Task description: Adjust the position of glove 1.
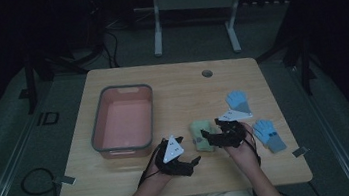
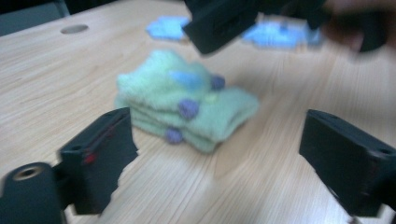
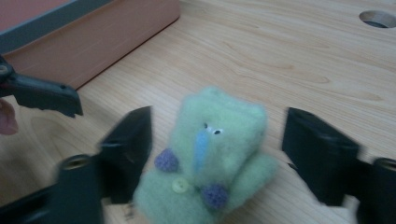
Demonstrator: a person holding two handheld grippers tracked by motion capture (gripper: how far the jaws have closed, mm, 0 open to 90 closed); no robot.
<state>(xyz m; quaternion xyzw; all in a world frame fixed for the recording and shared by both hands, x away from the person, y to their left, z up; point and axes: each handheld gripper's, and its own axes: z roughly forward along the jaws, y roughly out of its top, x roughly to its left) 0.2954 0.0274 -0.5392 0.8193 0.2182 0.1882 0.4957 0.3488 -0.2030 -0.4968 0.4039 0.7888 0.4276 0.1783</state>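
Hovering just short of the green glove (image 3: 210, 154), your right tool (image 1: 211, 137) has its jaws spread with the folded glove between them but untouched; nothing is pinched. Your left tool (image 1: 194, 161) is likewise spread and empty, aimed at the same glove from the near side. The glove lies folded on the table (image 1: 170, 83), between the two tools, right of the pink bin (image 1: 123, 118), with two blue gloves (image 1: 238, 101) farther right.

Judgement: the glove looks freshly folded and set down; the step in hand is regrasping it for transfer, probably to the bin. Next move calls for closing across the stack so all layers stay together.

Orientation: in the high view its long axis runs roughly toward and away from you; which end is the cuff I cannot tell.
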